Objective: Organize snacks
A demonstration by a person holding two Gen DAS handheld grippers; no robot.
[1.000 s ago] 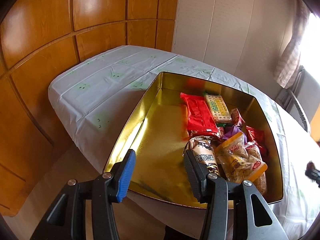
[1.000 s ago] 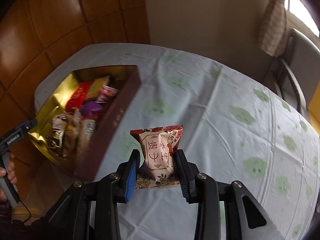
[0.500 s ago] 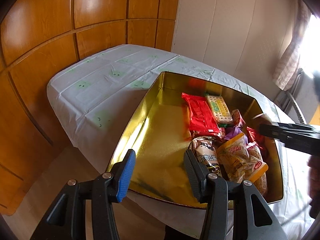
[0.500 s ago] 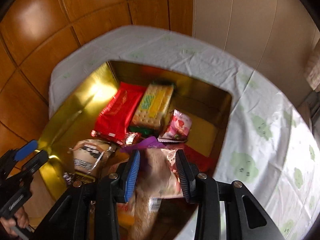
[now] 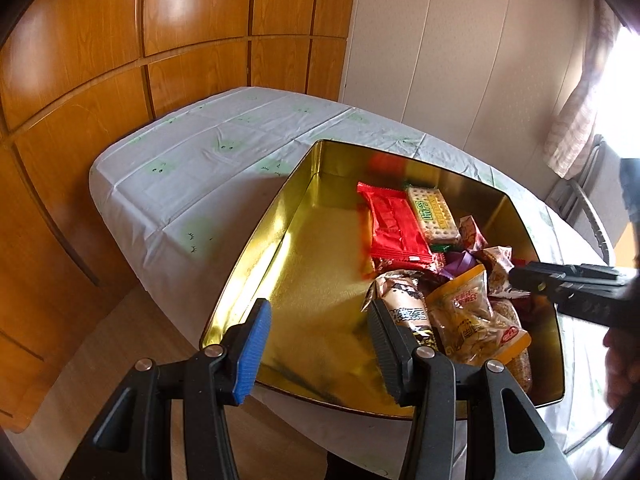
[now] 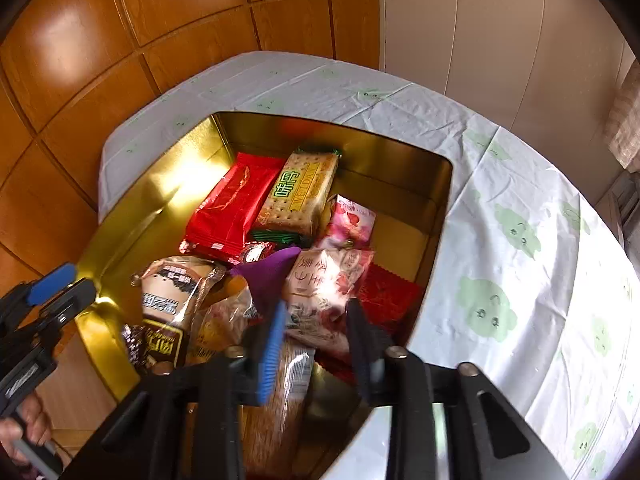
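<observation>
Lower centre: right gripper [image 6: 314,344] closing on floral packet [image 6: 324,280] over gold tin [image 6: 132,216] (left gripper [image 5: 316,344] half-open, empty).

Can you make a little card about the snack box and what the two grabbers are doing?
Box: gold tin on a green-printed white tablecloth
Inside: red packet, cracker pack, purple wrapper and more, piled at one side
Left gripper: open, empty, over the tin's bare side
Right gripper: shut on a pink flowered packet, over the pile
</observation>
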